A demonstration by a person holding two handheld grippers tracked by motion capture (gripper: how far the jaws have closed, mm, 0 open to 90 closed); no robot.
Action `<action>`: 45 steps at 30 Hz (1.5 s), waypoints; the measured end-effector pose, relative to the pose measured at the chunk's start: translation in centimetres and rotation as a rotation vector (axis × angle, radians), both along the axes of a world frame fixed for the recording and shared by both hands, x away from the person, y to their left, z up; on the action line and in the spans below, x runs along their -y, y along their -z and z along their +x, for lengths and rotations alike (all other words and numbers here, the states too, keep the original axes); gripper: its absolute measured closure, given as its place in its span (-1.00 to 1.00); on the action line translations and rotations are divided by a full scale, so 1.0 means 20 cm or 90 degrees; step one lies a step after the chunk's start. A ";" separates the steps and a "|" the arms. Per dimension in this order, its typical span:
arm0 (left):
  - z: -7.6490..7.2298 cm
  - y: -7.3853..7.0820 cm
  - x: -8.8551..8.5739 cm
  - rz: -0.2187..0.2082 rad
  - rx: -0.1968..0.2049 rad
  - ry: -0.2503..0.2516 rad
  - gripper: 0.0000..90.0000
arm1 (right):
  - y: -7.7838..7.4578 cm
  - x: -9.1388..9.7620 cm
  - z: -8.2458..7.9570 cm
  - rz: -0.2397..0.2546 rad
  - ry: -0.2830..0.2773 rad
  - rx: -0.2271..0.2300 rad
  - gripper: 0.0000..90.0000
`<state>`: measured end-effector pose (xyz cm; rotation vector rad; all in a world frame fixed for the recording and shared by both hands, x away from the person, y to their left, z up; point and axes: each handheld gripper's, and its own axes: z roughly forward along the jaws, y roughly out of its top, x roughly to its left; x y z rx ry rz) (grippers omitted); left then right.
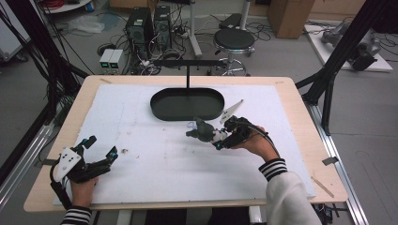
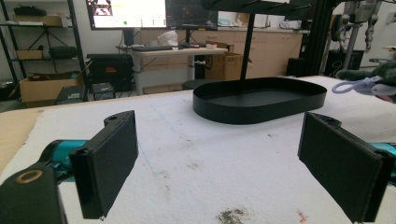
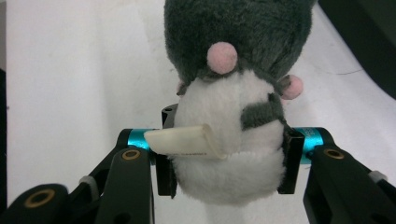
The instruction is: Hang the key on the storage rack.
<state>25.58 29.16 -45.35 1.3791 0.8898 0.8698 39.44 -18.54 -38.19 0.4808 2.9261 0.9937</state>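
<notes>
Two handheld grippers are working over a white foam-covered wooden table [image 1: 141,140]. The right gripper [image 1: 218,138] is clamping a small grey-and-white plush mouse with pink ears [image 1: 202,131], and its jaws are pressing into the soft white belly from both sides, as the right gripper view [image 3: 229,140] is showing; a cream fabric label [image 3: 184,142] is sticking out sideways from the toy's seam just beside one pad. Gripping at the belly is judged sensible, since the stuffing is compressing there and giving the pads a secure seat. The toy is sitting just in front of the black oval metal tray [image 1: 187,104], near its front rim and not inside it, so the tray is judged to be the likely destination. A black T-shaped stand [image 1: 187,65] is rising behind the tray. The right hand [image 1: 256,143] is lying low over the foam, with the forearm in a white sleeve with a striped cuff [image 1: 273,168] coming in from the lower right and the gripper pointing left toward the toy. The left gripper [image 1: 101,149] is resting at the near left corner, well apart from the toy, with its jaws standing wide and nothing between them; the left hand [image 1: 84,185] is holding it level, pointing toward the tray [image 2: 259,100].
</notes>
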 end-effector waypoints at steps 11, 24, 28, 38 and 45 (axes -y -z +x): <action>0.00 0.00 0.00 0.000 0.000 0.000 -0.72 | -0.08 0.10 0.04 0.090 0.118 0.021 0.19; 0.00 0.00 0.00 0.000 0.000 0.000 -0.72 | -0.15 0.19 0.09 0.140 0.208 0.090 0.19; 0.00 0.00 0.00 0.000 -0.001 0.000 -0.72 | -0.17 0.20 0.09 0.142 0.219 0.120 0.19; 0.00 0.00 0.00 -0.001 -0.001 0.000 -0.72 | -0.25 0.20 0.15 0.146 0.248 0.132 0.19; 0.00 0.00 0.00 -0.001 -0.001 0.000 -0.72 | -0.26 0.21 0.17 0.154 0.275 0.147 0.19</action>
